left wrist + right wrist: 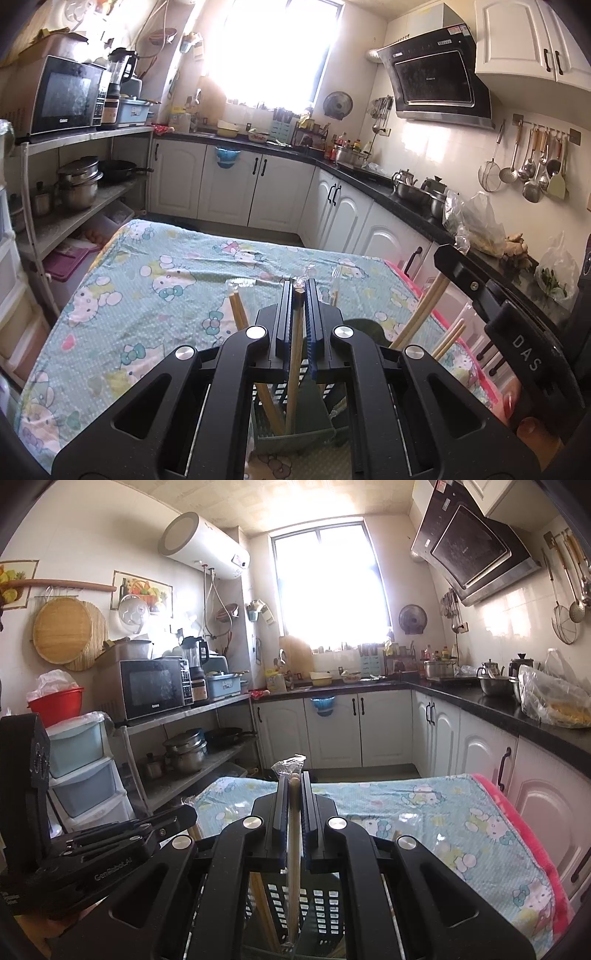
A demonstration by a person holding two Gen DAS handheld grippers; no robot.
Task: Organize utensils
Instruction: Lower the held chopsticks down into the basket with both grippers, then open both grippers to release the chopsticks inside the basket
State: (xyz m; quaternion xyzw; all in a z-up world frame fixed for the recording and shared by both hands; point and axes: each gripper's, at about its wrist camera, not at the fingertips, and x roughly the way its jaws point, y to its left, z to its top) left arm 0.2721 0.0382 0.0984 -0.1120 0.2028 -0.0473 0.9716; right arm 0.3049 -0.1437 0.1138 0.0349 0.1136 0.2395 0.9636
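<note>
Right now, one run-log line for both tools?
left tool: shut on chopsticks | right tool: shut on wrapped chopsticks | both above green basket

"DAS" in pale letters on the black right gripper body [524, 354], seen from left wrist. "GenRobot.AI" on the black left gripper body [110, 871], seen from right wrist. Microwave brand unreadable.

Strong daylight pours through the window [277, 48], blowing it out to white glare and hazing the walls around it. Both fisheye views bend straight lines and darken at their corners; focus stays fairly sharp.
</note>
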